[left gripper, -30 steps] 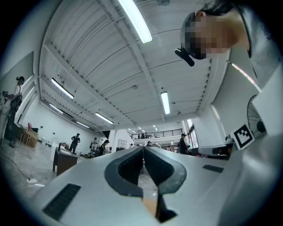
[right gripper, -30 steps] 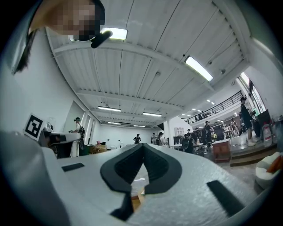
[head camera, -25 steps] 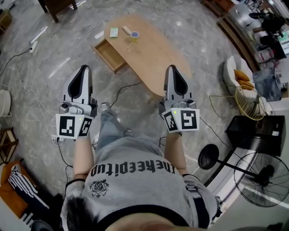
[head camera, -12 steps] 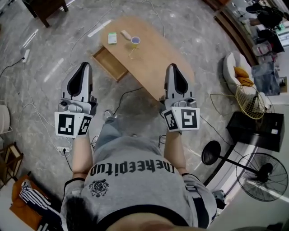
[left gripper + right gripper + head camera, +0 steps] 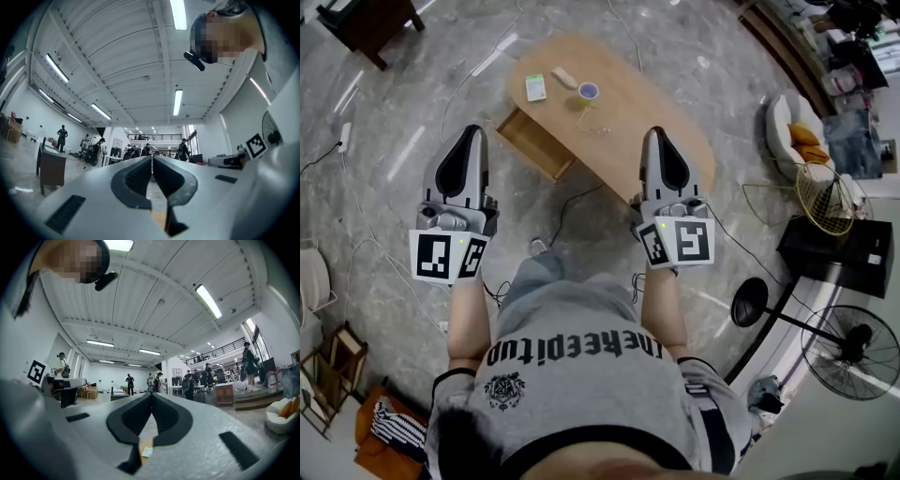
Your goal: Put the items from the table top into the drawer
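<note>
In the head view a light wooden oval table (image 5: pixel 628 112) stands ahead of me on the marble floor. Its drawer (image 5: pixel 534 142) is pulled open at the near left side and looks empty. On the far end of the top lie a green-and-white pack (image 5: pixel 536 87), a beige block (image 5: pixel 564 77), a small purple cup (image 5: pixel 589 91) and a thin yellowish thing (image 5: pixel 592 120). My left gripper (image 5: pixel 469 131) and right gripper (image 5: pixel 655 134) are held level and short of the table, both shut and empty. The left gripper view (image 5: pixel 152 157) and right gripper view (image 5: pixel 151 393) show the pads meeting.
Cables trail over the floor near the drawer (image 5: pixel 572 202). At the right stand a white chair (image 5: pixel 789 131), a wire basket (image 5: pixel 820 208), a black box (image 5: pixel 839 258) and two fans (image 5: pixel 853 352). A dark cabinet (image 5: pixel 361 23) is at the far left. People stand far off in the hall.
The table and drawer have come closer and slid lower in the head view as I walk towards them. Both grippers stay shut, in the same pose.
</note>
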Demonstrator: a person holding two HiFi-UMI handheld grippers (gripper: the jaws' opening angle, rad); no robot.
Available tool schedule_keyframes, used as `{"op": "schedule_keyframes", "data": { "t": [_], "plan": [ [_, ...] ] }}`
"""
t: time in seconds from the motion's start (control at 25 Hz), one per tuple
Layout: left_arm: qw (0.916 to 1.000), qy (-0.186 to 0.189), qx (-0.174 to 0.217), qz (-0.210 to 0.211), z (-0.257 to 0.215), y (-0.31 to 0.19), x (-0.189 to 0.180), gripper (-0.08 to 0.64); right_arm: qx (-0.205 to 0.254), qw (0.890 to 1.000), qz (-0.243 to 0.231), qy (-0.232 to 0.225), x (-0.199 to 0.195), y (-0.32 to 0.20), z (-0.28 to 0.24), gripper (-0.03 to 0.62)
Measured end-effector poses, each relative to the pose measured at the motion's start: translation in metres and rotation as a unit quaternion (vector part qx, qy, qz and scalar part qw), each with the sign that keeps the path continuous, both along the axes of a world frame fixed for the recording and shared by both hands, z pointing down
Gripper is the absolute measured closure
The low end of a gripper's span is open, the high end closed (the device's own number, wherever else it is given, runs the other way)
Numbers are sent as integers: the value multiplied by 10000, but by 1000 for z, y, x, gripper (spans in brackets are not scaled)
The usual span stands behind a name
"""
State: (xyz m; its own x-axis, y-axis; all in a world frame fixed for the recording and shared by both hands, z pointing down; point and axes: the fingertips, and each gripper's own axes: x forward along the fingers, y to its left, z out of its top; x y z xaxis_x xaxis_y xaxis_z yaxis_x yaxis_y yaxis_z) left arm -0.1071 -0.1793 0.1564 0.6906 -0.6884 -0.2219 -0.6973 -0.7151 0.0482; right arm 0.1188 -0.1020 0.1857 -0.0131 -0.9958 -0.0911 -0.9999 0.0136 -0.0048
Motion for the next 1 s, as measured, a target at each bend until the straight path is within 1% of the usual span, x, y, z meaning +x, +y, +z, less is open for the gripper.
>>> {"op": "schedule_keyframes", "data": {
  "t": [0.2,0.48,0.64,0.84,1.0],
  "plan": [
    [9997,-48,71,214,4,-36,3,548,-87,9999,86,-38,-5,-30,12,597],
    [9997,-90,2,232,19,-70,15,548,-408,9991,46,-55,4,-61,36,597],
    [9998,-136,-75,132,31,-90,26,548,-566,9983,-131,-72,12,-88,55,597],
    [9996,-279,-86,-64,39,-111,45,548,-764,9961,-429,-114,30,-127,75,597],
    [9995,-224,-116,-196,44,-128,67,548,-998,9926,-677,-173,52,-160,93,596]
  ]
}}
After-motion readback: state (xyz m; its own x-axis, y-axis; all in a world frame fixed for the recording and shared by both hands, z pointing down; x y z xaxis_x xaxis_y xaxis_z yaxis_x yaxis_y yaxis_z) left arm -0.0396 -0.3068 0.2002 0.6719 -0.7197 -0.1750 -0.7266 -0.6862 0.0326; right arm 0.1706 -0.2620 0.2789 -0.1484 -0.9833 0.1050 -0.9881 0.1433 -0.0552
